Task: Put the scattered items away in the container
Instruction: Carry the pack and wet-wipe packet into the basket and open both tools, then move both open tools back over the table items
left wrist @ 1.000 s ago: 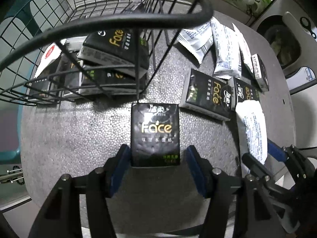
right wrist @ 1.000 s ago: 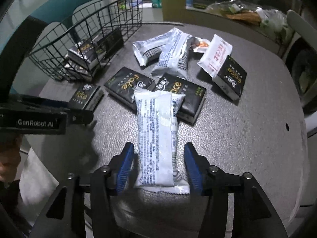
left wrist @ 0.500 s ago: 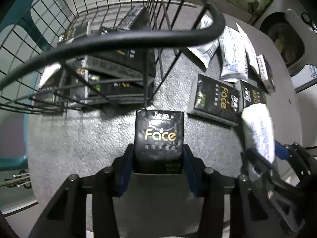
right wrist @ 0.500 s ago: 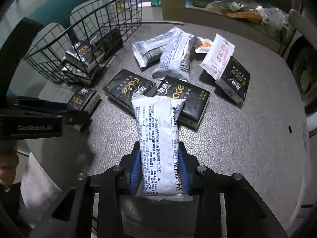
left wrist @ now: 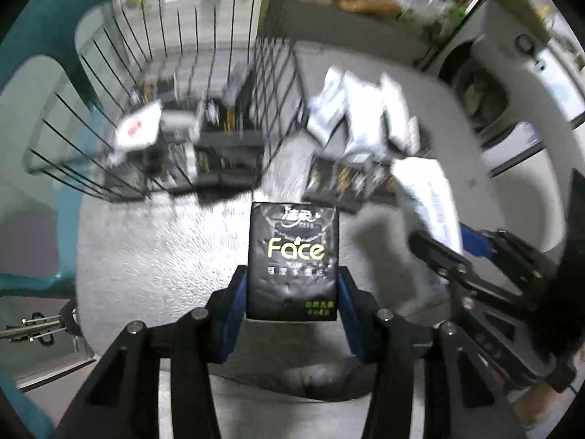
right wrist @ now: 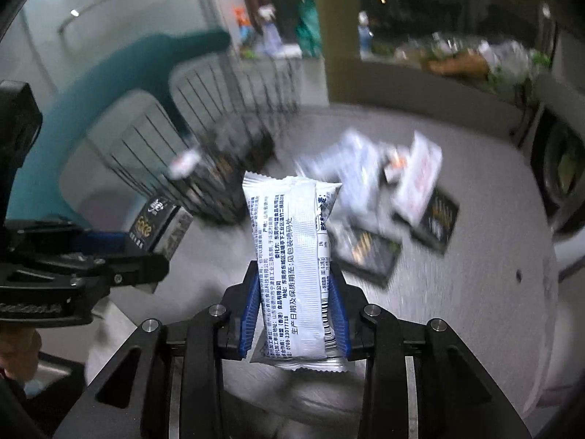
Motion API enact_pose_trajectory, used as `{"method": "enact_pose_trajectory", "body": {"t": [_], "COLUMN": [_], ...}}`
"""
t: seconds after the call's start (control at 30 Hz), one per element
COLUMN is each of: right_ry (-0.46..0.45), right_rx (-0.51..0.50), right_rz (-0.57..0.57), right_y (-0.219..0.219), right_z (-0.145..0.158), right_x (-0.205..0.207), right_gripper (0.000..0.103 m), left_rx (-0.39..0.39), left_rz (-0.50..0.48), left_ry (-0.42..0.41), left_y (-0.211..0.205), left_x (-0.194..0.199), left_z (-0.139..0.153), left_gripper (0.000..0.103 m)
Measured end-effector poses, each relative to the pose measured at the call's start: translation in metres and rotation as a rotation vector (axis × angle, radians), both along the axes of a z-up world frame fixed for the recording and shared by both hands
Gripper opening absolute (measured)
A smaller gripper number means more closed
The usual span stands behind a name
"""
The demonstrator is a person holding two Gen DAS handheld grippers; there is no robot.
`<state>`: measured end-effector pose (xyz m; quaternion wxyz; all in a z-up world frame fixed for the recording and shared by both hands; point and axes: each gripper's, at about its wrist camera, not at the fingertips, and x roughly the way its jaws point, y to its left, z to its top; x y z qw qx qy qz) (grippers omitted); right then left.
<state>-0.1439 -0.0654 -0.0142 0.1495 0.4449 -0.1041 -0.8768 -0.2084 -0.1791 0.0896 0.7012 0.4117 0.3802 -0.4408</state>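
Observation:
My left gripper (left wrist: 292,292) is shut on a black "Face" tissue pack (left wrist: 292,259) and holds it above the grey table, short of the black wire basket (left wrist: 190,117). The basket holds several black packs and a white packet. My right gripper (right wrist: 294,311) is shut on a white snack packet (right wrist: 292,267), lifted off the table. The left gripper with its pack also shows in the right wrist view (right wrist: 161,226). The right gripper's packet shows at the right of the left wrist view (left wrist: 431,197).
Several white packets (right wrist: 358,175) and black tissue packs (right wrist: 369,256) lie scattered on the round grey table (right wrist: 475,292). A teal chair (right wrist: 120,69) stands behind the basket. The scene beyond the grippers is motion-blurred.
Both grippers closed on their items and lifted them off the table. The left one has risen and tilted toward the basket; the right one has raised the white packet.

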Motion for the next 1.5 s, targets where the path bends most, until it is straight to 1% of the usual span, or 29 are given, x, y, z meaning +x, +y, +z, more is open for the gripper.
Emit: {"method": "enact_pose_trajectory", "body": {"t": [0.03, 0.07, 0.1, 0.13, 0.23, 0.27, 0.33, 0.4, 0.53, 0.57, 0.77, 0.8, 0.83, 0.87, 0.93, 1.0, 1.07, 1.33, 1.5], "right_ry": [0.023, 0.044, 0.066, 0.084, 0.120, 0.128, 0.117, 0.091, 0.066, 0.061, 0.053, 0.059, 0.063, 0.069, 0.082, 0.084, 0.083, 0.083, 0.087], "right_rx": [-0.007, -0.013, -0.018, -0.021, -0.019, -0.021, -0.017, -0.014, 0.007, 0.009, 0.028, 0.028, 0.037, 0.052, 0.065, 0.047, 0.045, 0.027, 0.014], "right_rz": [0.003, 0.008, 0.019, 0.030, 0.061, 0.070, 0.088, 0.094, 0.109, 0.113, 0.122, 0.119, 0.114, 0.105, 0.089, 0.086, 0.080, 0.065, 0.046], "right_y": [-0.002, -0.005, -0.010, -0.016, -0.037, -0.045, -0.063, -0.077, -0.098, -0.101, -0.113, -0.113, -0.113, -0.113, -0.113, -0.110, -0.109, -0.099, -0.082], "right_z": [0.012, 0.024, 0.036, 0.045, 0.067, 0.070, 0.072, 0.067, 0.055, 0.052, 0.047, 0.047, 0.048, 0.049, 0.051, 0.053, 0.054, 0.058, 0.061], "right_x": [-0.003, -0.006, -0.011, -0.017, -0.041, -0.047, -0.066, -0.083, -0.103, -0.107, -0.112, -0.111, -0.111, -0.110, -0.107, -0.108, -0.108, -0.103, -0.088], "right_gripper": [0.034, 0.034, 0.034, 0.034, 0.034, 0.034, 0.035, 0.035, 0.035, 0.035, 0.035, 0.036, 0.040, 0.047, 0.051, 0.051, 0.051, 0.052, 0.052], "left_rx": [-0.027, -0.056, -0.086, -0.109, -0.193, -0.210, -0.236, -0.224, -0.195, -0.189, -0.168, -0.166, -0.168, -0.172, -0.191, -0.216, -0.217, -0.214, -0.204], "left_rz": [-0.005, -0.013, -0.024, -0.030, -0.032, -0.022, -0.004, 0.021, 0.068, 0.079, 0.114, 0.115, 0.116, 0.114, 0.102, 0.103, 0.102, 0.118, 0.103], "left_ry": [0.006, 0.010, 0.008, 0.006, -0.028, -0.041, -0.059, -0.088, -0.100, -0.100, -0.091, -0.093, -0.095, -0.094, -0.083, -0.071, -0.084, -0.073, -0.070], "left_y": [0.018, 0.006, 0.005, 0.003, -0.023, -0.018, -0.037, -0.052, -0.066, -0.066, -0.070, -0.070, -0.070, -0.069, -0.067, -0.064, -0.062, -0.054, -0.050], "left_x": [0.011, 0.014, 0.009, 0.000, 0.013, 0.017, 0.047, 0.070, 0.096, 0.099, 0.125, 0.126, 0.128, 0.127, 0.128, 0.129, 0.129, 0.126, 0.111], "left_z": [0.016, 0.037, 0.053, 0.063, 0.101, 0.107, 0.107, 0.097, 0.095, 0.099, 0.090, 0.090, 0.090, 0.092, 0.095, 0.098, 0.099, 0.104, 0.103], "left_gripper": [0.052, 0.052, 0.052, 0.052, 0.052, 0.052, 0.052, 0.052, 0.052, 0.052, 0.052, 0.052, 0.052, 0.052, 0.057, 0.066, 0.066, 0.066, 0.066]}}
